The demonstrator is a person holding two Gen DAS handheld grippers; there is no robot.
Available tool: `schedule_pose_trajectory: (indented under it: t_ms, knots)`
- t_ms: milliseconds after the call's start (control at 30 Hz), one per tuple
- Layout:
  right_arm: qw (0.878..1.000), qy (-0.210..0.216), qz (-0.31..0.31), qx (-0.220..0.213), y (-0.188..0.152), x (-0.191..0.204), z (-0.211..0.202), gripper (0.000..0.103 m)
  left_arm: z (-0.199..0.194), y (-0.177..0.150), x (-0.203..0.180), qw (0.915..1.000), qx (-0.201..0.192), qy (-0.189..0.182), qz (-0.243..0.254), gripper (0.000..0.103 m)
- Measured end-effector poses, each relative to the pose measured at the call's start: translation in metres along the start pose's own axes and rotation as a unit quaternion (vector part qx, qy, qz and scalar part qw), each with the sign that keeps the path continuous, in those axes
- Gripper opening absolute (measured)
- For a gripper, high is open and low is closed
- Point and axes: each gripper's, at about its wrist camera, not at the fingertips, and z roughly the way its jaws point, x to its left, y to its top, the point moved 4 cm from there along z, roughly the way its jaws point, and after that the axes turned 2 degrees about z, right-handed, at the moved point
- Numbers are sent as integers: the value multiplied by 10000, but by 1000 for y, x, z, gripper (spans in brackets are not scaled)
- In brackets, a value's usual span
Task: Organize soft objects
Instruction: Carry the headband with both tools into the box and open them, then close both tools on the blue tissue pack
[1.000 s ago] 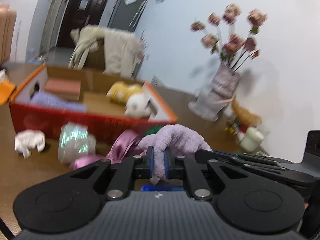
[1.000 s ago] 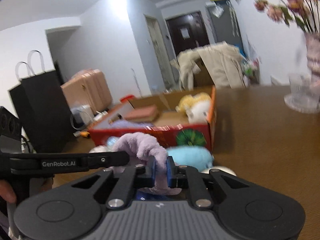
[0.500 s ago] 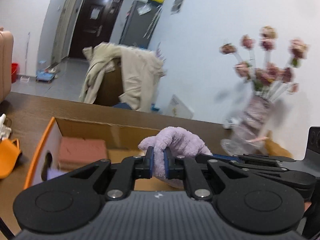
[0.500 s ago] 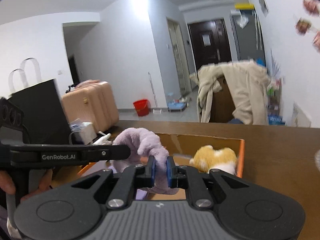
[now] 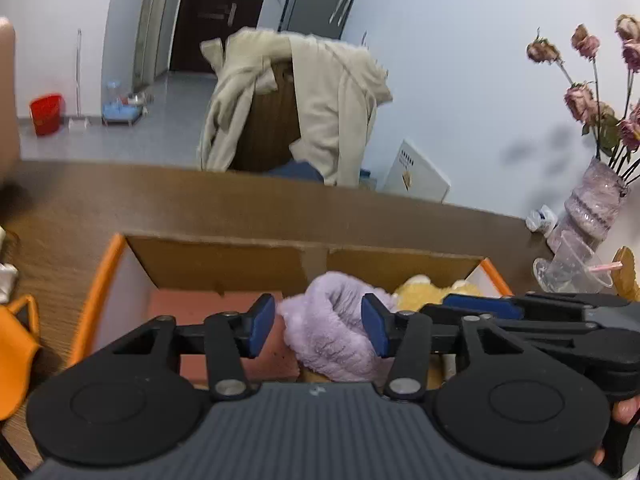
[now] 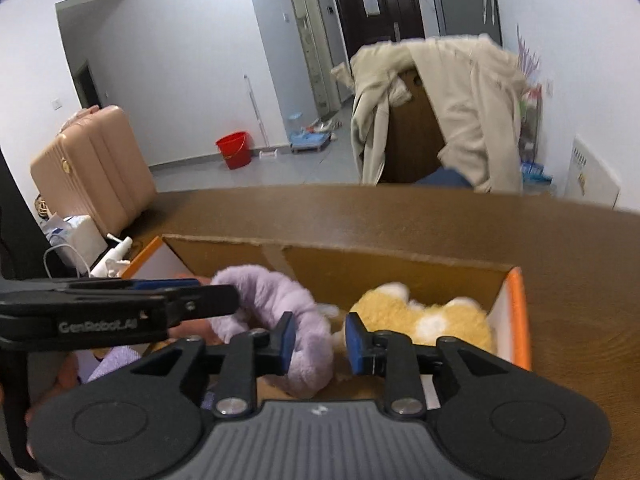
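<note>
A purple plush toy [image 5: 332,332] sits in the open cardboard box [image 5: 224,258], between the open fingers of my left gripper [image 5: 319,329]. My right gripper [image 6: 319,338] is open too, and the purple plush [image 6: 276,304] lies against its left finger. A yellow plush [image 6: 424,316] lies in the box's right end and also shows in the left wrist view [image 5: 420,294]. A pink-brown block [image 5: 208,312] rests in the box's left part. Both grippers hover over the box, side by side.
The box stands on a brown wooden table [image 6: 400,216]. A vase of dried roses [image 5: 592,204] and a plastic cup [image 5: 568,268] stand at the right. An orange object [image 5: 16,340] lies left of the box. A chair with a beige coat [image 5: 296,104] stands behind the table.
Both grippers carried the purple plush up and over the box, then opened. The plush has dropped out of their grip into the box.
</note>
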Motion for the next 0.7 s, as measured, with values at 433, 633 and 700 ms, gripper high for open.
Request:
schedule_pose_trajectory:
  t_ms: [433,633,700]
  knots:
    - [9920,-123,-723,-1026,-7,15,-171,53,-159,-7,-43,9929,-996,228,609,63]
    - [9836,-31,-933,-1546,-56,20,-254,65,-234,-61,-64,9885,-1390,407,431,72]
    - [9789,64,-1064,-1741,-81,24,-277,72,-258,-89,-71,9858,-1554,492,399,79]
